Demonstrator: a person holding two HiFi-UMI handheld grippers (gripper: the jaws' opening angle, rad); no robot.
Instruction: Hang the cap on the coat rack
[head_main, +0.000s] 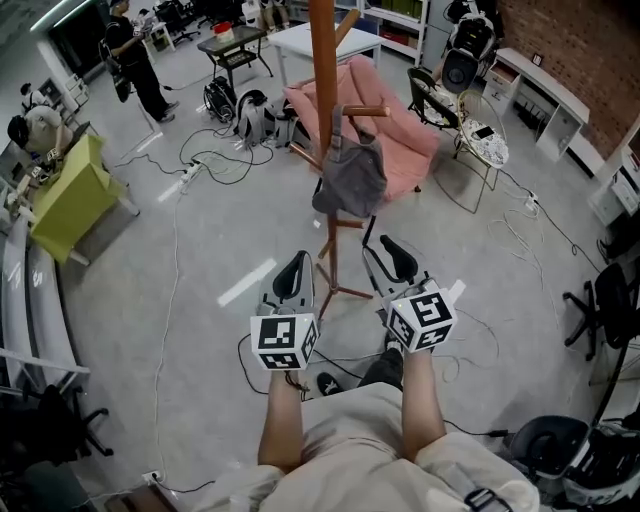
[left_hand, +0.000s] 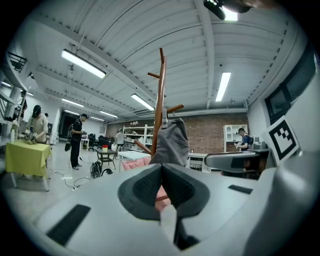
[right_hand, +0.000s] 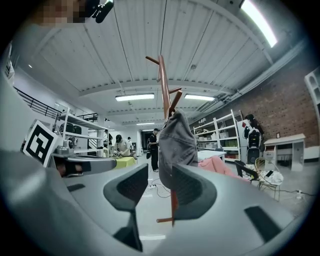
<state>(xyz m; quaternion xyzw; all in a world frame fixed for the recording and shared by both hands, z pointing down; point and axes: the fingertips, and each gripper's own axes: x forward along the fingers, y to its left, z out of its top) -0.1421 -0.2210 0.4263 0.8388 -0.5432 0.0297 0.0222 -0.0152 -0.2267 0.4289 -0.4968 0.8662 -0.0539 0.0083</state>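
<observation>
cap (head_main: 350, 175): 1 | coat rack (head_main: 322, 60): 1 | grippers: 2, left gripper (head_main: 293, 275) and right gripper (head_main: 395, 258) | marker cubes (head_main: 283, 342) (head_main: 421, 318): 2, one per gripper | pink armchair (head_main: 400, 130): 1 | yellow-covered counter (head_main: 70, 195): 1 | black side table (head_main: 232, 45): 1 | other people (head_main: 135, 55) (head_main: 40, 125) in head view: 2

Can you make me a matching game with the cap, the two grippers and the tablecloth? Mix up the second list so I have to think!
Things:
1. cap
2. left gripper
3. right gripper
4. tablecloth

Matches:
A. jaws apart, nothing held
B. yellow-green
C. hanging on the coat rack
D. jaws together

Right pairs: 1-C, 2-D, 3-A, 4-B.
</observation>
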